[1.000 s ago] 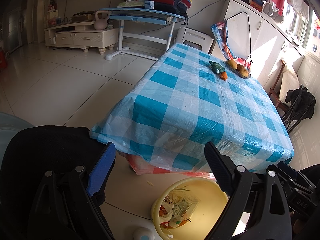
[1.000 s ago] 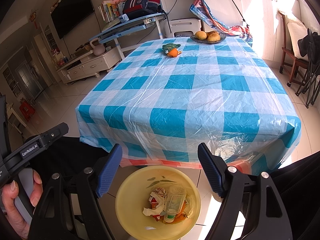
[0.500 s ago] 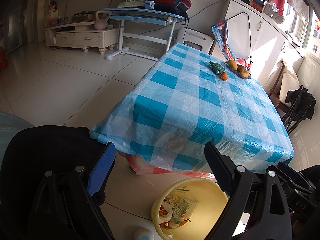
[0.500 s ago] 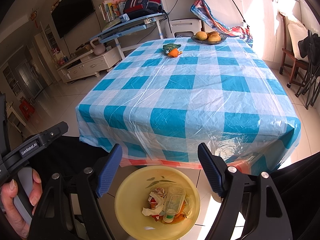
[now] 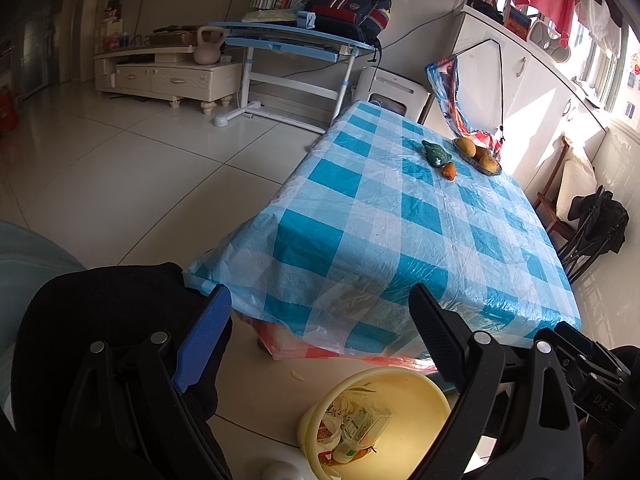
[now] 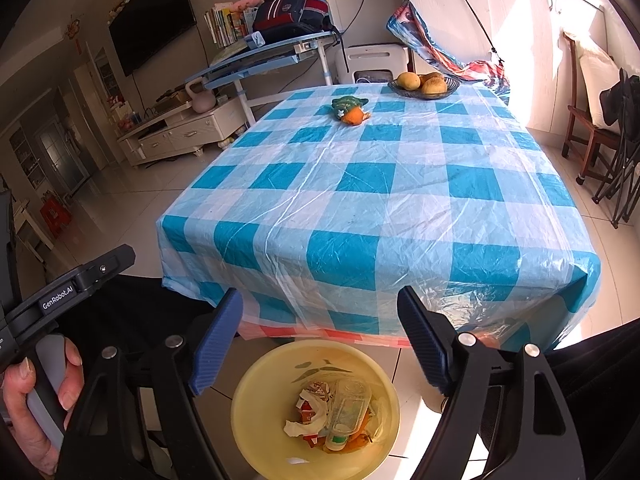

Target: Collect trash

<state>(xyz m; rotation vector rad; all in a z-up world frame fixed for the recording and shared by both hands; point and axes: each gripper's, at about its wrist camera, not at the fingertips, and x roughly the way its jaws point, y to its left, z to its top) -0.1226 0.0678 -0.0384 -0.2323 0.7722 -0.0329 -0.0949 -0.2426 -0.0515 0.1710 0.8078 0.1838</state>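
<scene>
Since nothing has shifted vs. a sec ago, both hand-held grippers, left (image 5: 320, 340) & right (image 6: 320, 336), hang wide open & empty above the yellow bin (image 6: 256, 436) w/ collected trash (image 6: 334, 416), desk (image 6: 460, 216) near-clear, so task's prob. done.

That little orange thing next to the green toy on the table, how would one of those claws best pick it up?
Judging from here, grip the orange thing across its rounded body, coming from above on the near side. The green toy touches its far side, so that side is blocked; the sides along the toy look free. Both claws are open and empty.
</scene>
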